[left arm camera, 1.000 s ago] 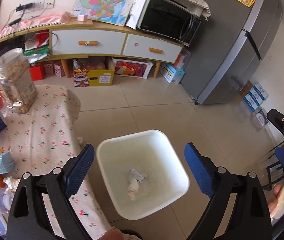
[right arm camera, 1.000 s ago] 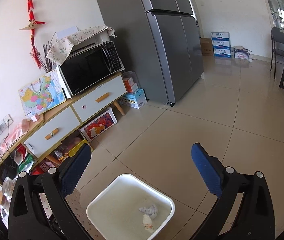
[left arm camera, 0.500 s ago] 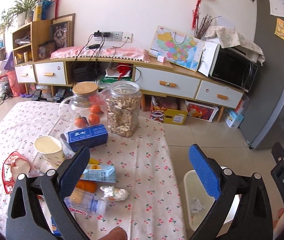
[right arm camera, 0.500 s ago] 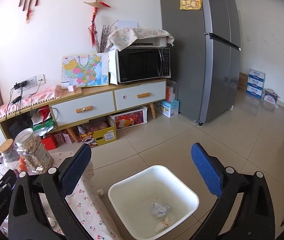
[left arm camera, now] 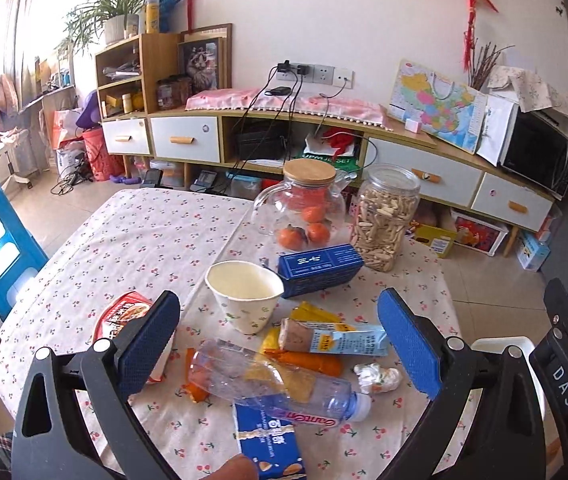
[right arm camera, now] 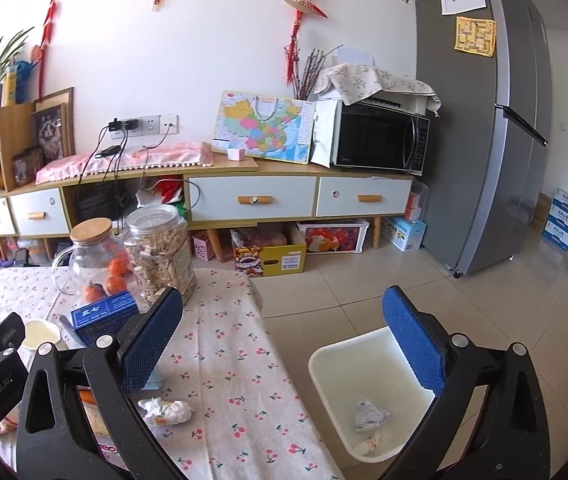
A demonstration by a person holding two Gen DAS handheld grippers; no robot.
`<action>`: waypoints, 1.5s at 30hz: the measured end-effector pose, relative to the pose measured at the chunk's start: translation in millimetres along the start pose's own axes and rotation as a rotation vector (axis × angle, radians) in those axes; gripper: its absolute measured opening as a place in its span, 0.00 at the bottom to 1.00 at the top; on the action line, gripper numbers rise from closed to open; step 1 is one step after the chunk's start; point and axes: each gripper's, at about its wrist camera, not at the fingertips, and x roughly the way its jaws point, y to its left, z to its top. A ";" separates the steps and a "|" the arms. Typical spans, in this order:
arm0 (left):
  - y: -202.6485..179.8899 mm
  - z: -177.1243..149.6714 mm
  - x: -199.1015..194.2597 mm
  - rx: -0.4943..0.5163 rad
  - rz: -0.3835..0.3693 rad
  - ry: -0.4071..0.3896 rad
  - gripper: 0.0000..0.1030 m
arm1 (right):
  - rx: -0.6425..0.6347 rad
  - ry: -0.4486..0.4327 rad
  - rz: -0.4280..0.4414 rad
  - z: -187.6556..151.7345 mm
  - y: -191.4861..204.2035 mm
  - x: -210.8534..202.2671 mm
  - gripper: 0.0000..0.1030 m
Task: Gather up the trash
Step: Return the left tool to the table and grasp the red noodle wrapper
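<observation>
Both views swung off the bin (right arm camera: 326, 364) onto the table (left arm camera: 139, 232). Crumpled tissue (left arm camera: 378, 377) sits near the table's right edge (bottle (left arm camera: 279, 384) just left). Left gripper (left arm camera: 277, 346) and right gripper (right arm camera: 281, 338) both gape wide, empty.

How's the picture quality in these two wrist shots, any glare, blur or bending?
Left wrist view: sharp, strong daylight from the upper left washes out that corner, and the cabinet bows with fisheye curve. Right wrist view: sharp, evenly lit, the fridge leans inward, and black vignette fills the corners.
</observation>
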 end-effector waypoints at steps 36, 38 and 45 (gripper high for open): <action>108.3 -89.4 117.0 0.747 -0.019 0.429 0.93 | -0.172 0.164 0.152 -35.3 89.0 22.8 0.93; 116.7 -86.6 123.1 0.714 -0.014 0.429 0.90 | -0.167 0.176 0.156 -35.3 89.4 25.0 0.93; 158.7 -41.3 121.5 0.374 -0.109 0.407 0.66 | -0.155 0.193 0.169 -34.6 87.5 29.9 0.93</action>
